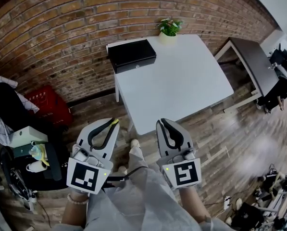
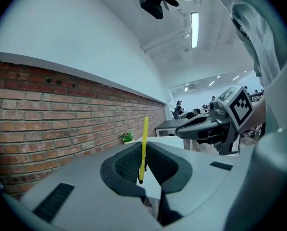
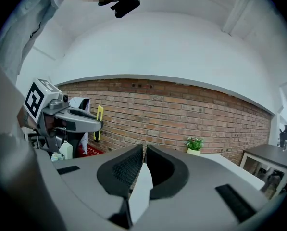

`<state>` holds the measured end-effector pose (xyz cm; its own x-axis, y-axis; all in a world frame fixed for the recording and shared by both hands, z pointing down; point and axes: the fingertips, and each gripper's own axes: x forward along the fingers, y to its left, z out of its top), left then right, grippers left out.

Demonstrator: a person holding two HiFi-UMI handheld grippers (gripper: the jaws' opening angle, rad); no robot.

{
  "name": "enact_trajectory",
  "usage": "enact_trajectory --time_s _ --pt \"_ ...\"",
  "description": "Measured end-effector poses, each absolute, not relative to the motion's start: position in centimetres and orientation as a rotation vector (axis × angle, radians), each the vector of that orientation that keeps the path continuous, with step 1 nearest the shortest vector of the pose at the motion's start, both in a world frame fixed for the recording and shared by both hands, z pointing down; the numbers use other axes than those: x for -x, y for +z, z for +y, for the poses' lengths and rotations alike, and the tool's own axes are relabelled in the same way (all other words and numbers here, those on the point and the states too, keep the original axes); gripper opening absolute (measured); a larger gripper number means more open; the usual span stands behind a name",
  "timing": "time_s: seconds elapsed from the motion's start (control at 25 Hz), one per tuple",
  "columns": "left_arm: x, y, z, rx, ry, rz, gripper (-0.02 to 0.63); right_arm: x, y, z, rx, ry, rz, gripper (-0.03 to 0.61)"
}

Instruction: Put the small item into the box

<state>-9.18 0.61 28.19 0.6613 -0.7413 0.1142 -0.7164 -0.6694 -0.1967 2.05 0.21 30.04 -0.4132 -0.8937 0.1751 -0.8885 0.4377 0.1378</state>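
Yellow strip point(image 2: 144, 134), the small item of the task, stands pinched between the fingers of my left gripper point(image 1: 113, 123). In the left gripper view the pads are closed on its lower end and most of its length sticks out past the tips. My right gripper point(image 1: 161, 122) has its fingers closed together with nothing between them, as the right gripper view shows. Both grippers hang close to my body over the wooden floor, at the 6 o'clock side of the white table point(image 1: 181, 88) and short of its near corner. The black box point(image 1: 131, 55) sits on the table's far corner, at about 11 o'clock from the grippers and well apart from them, with a potted plant point(image 1: 169, 29) at 12 o'clock on the far edge. The box looks shut from here, though I cannot be sure. I judge the pick-up done and the carry to be the step in hand. The next move calls for taking the left gripper forward toward 11 o'clock until the strip is above the box. If the lid is down, the free right gripper would have to lift it before the left fingers let go.
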Motion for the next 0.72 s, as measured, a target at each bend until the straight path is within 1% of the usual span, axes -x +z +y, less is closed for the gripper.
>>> enact_trajectory --time_s 0.36,0.56,0.72 --pt "7.4 29.7 -7.5 2.715 -0.345 1.276 0.039 -3.6 31.4 -9.5 -1.455 -0.039 -2.533 0.057" --pt "6.9 30.8 -11.6 2.742 -0.324 1.399 0.040 -4.4 33.2 -14.4 -1.377 -0.021 -2.544 0.057" --pt "6.6 31.7 -14.9 2.707 -0.379 1.420 0.040 -4.4 34.8 -18.3 -1.304 0.009 -2.559 0.057"
